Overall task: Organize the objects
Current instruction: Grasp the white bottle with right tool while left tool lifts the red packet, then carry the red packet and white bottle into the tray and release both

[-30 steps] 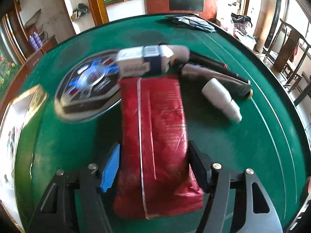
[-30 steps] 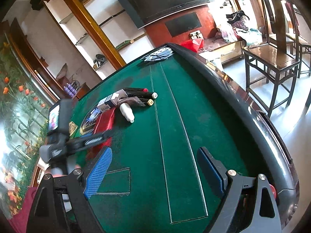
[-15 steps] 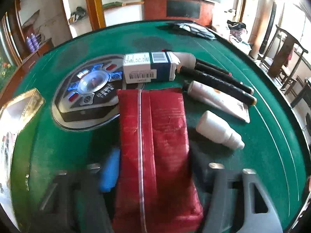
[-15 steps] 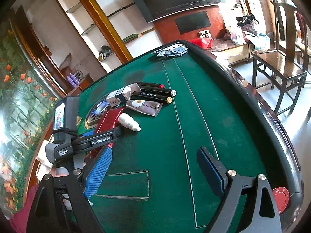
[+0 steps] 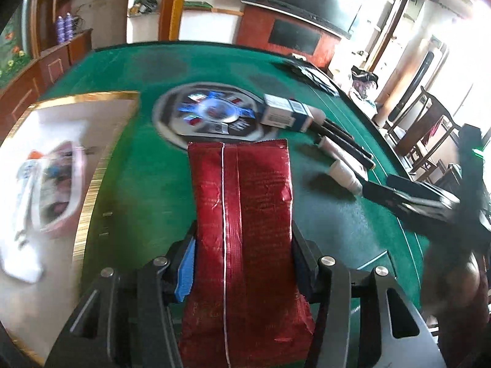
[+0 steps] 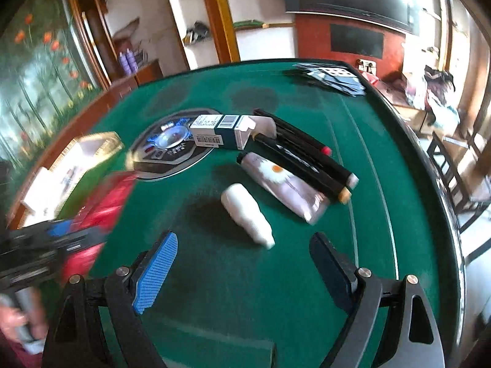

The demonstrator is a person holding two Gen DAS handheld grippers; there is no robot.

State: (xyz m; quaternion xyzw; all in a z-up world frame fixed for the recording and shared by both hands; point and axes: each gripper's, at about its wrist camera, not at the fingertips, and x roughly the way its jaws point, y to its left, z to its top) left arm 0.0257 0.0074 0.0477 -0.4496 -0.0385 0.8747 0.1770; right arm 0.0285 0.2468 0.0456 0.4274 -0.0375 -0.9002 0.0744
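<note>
My left gripper (image 5: 242,263) is shut on a red foil packet (image 5: 242,214) and holds it above the green table. The packet shows blurred at the left of the right wrist view (image 6: 104,196). My right gripper (image 6: 245,263) is open and empty, just short of a small white bottle (image 6: 247,214) lying on the felt. Beyond it lie a silver tube (image 6: 282,187), two black markers (image 6: 307,162) and a blue-white carton (image 6: 221,130). The bottle (image 5: 343,174) and carton (image 5: 287,116) also show in the left wrist view.
A round silver disc (image 5: 211,116) lies at the table's middle. A gold-rimmed white box (image 5: 92,159) holding toiletries stands at the left. Dark cards (image 6: 331,76) lie at the far edge. Wooden chairs (image 6: 460,184) stand off the table's right rim.
My left gripper has pulled back and swung left with the red packet, bringing the white box into view. My right gripper has moved in towards the white bottle.
</note>
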